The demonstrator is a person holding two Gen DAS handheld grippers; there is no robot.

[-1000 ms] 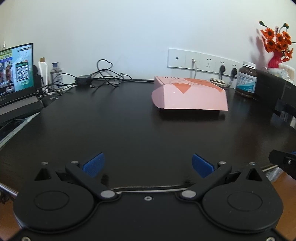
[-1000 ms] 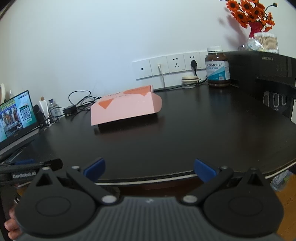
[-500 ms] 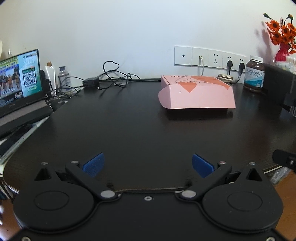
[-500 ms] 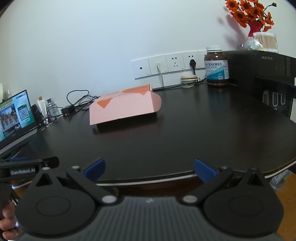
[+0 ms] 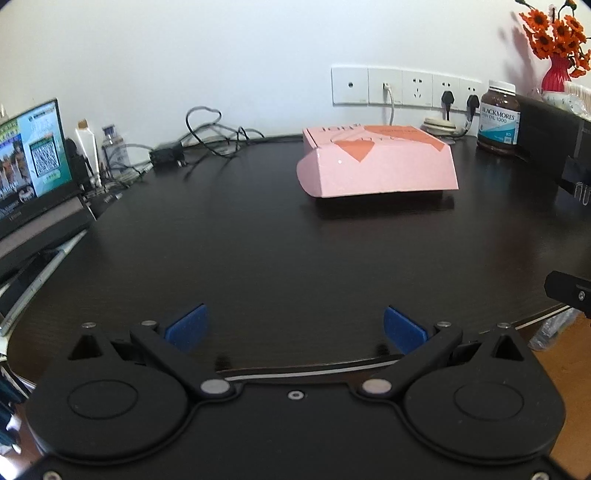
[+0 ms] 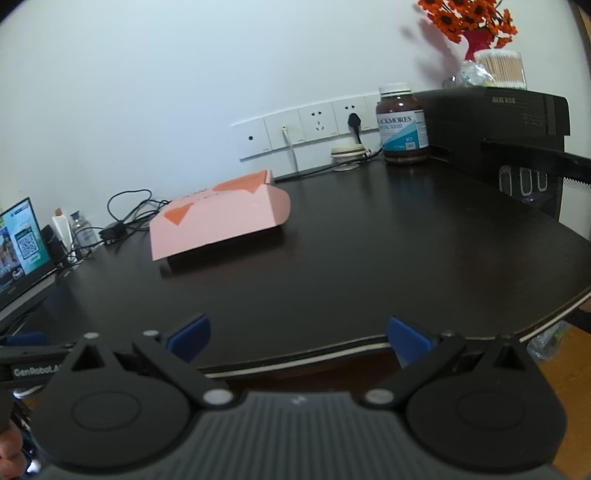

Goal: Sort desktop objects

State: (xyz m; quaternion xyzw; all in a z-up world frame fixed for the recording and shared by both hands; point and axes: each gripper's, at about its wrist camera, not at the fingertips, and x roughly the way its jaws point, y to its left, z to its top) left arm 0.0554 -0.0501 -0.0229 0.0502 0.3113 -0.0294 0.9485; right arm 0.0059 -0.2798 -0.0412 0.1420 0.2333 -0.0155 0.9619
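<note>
Spread wide apart and holding nothing, the blue pads of the left hand-held gripper [image 5: 294, 326] are seen low over the near edge of the dark desk [image 5: 258, 243]. The right hand-held gripper [image 6: 298, 332] is likewise held wide open and empty, just off the desk's front rim. A pink box [image 5: 376, 168] with orange patches is laid flat on the far half of the desk, well apart from both grippers; in the right wrist view the box [image 6: 218, 218] is seen left of centre. Behind it, a row of wall sockets [image 5: 402, 86] is fixed to the white wall, with plugs and a white cable inserted. A brown bottle [image 5: 498, 116] with a white cap is stood upright near the wall, beside a black appliance [image 6: 495, 118]. On top of that appliance a red vase of orange flowers [image 6: 476, 27] and a jar of cotton swabs [image 6: 500, 68] are placed. At the far left a lit screen [image 5: 31, 155] is propped up, and tangled black cables [image 5: 207, 138] are spread along the back edge. Part of the left gripper's body is caught at the left edge of the right wrist view.
</note>
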